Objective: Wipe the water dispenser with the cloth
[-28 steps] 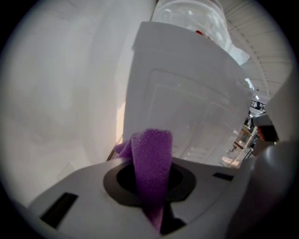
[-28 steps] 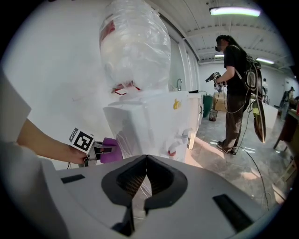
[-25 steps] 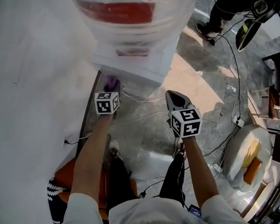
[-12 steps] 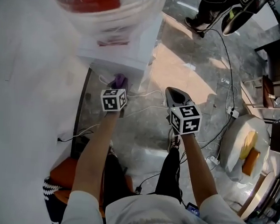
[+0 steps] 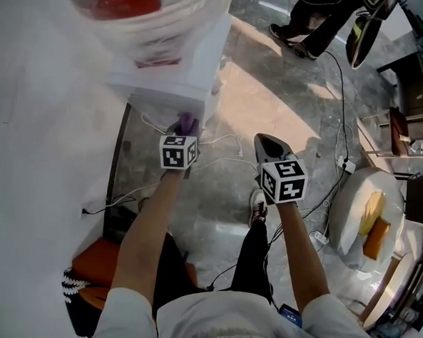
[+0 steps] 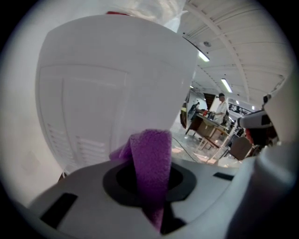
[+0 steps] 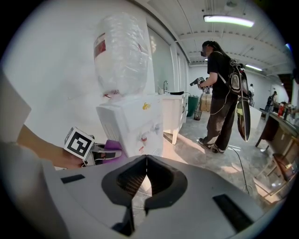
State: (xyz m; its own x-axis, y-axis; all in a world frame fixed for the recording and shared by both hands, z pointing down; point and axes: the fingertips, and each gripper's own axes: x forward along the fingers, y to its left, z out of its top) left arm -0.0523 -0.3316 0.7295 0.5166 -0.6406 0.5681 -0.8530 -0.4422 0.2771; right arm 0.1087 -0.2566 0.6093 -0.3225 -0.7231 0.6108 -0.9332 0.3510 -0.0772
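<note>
The white water dispenser stands at the top left of the head view, a clear bottle with a red label on top. Its side panel fills the left gripper view. My left gripper is shut on a purple cloth, and the cloth lies against the dispenser's lower side. My right gripper hangs to the right over the floor, shut with nothing in it. From the right gripper view I see the dispenser, its bottle and the cloth beside it.
Cables trail over the marble floor beside the dispenser. A person with a backpack stands further off on the right. A round white table with yellow items is at the right. An orange seat is low on the left.
My left gripper and the cloth have slid to the right along the dispenser's side, and the view has swung so the dispenser sits further left. The right gripper has barely moved.
</note>
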